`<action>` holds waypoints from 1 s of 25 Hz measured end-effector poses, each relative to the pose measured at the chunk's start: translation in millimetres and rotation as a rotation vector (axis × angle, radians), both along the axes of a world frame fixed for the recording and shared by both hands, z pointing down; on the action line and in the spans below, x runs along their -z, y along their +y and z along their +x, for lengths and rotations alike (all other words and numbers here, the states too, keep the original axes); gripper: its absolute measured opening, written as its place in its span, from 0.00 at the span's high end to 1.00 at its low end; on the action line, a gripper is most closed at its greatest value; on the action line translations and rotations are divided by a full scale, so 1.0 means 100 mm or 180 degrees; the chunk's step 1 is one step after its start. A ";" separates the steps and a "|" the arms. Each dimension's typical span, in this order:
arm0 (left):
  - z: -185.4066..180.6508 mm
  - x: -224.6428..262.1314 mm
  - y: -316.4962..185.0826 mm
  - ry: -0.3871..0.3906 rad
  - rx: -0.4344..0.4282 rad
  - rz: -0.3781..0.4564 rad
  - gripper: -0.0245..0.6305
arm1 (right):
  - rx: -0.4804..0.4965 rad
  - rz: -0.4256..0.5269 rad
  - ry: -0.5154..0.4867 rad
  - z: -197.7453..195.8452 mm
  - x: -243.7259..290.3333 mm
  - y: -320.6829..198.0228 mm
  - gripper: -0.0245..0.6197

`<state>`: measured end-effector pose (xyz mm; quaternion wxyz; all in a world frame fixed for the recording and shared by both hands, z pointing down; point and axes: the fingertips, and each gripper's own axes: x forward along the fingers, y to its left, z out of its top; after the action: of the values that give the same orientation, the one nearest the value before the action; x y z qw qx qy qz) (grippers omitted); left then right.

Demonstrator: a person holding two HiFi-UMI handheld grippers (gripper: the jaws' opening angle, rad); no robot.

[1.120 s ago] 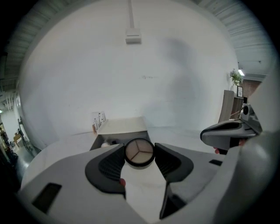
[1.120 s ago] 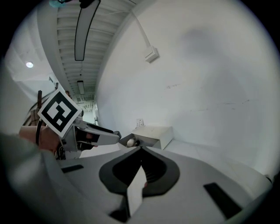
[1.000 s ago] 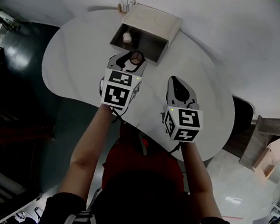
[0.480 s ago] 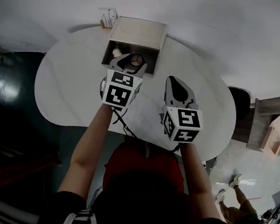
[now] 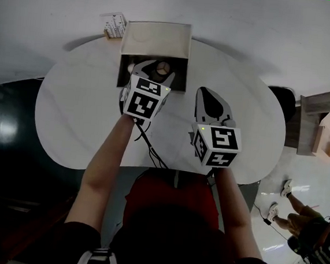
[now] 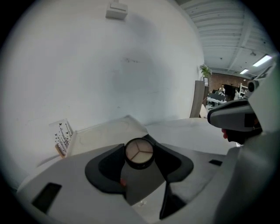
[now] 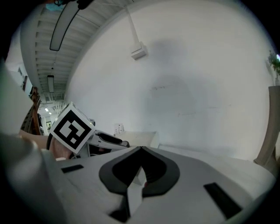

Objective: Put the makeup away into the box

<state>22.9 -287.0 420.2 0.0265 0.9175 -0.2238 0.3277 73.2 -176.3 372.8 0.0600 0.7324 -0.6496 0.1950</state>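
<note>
A round black compact point(image 5: 163, 68) with a three-part beige pan sits between the tips of my left gripper point(image 5: 159, 69), which is shut on it. In the head view it hangs over the dark open part of the beige box point(image 5: 156, 38) at the table's far edge. The left gripper view shows the compact point(image 6: 139, 153) clamped by the dark pads, with the box's pale top point(image 6: 103, 135) just behind. My right gripper point(image 5: 212, 98) is to the right over the white table, its jaws shut together with nothing in them point(image 7: 141, 149).
The white oval table point(image 5: 74, 108) stands against a white wall. A small clear stand with printed cards point(image 5: 113, 24) sits left of the box. A cable point(image 5: 149, 147) trails from the left gripper. A chair point(image 5: 283, 105) and wooden furniture point(image 5: 323, 120) lie off to the right.
My left gripper has carried the compact forward, from in front of the box to over its open part. The right gripper has shifted only slightly.
</note>
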 end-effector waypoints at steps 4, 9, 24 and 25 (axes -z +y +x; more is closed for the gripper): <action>0.05 -0.15 -0.04 -0.0057 -0.0178 -0.0077 0.60 | -0.0068 -0.0082 -0.0011 -0.05 -0.10 -0.07 0.94; 0.13 -0.26 -0.05 -0.0086 -0.0374 -0.0167 0.60 | -0.0133 -0.0142 -0.0004 -0.02 -0.17 -0.13 0.94; 0.39 -0.65 -0.06 -0.0385 -0.0623 -0.0375 0.60 | -0.0233 -0.0297 -0.0050 0.15 -0.36 -0.24 0.94; 0.41 -0.66 -0.06 -0.0394 -0.0626 -0.0383 0.60 | -0.0237 -0.0300 -0.0053 0.16 -0.37 -0.24 0.94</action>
<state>63.6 -293.4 486.7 0.0354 0.9098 -0.1139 0.3976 89.3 -200.6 409.6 0.0818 0.7508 -0.6124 0.2336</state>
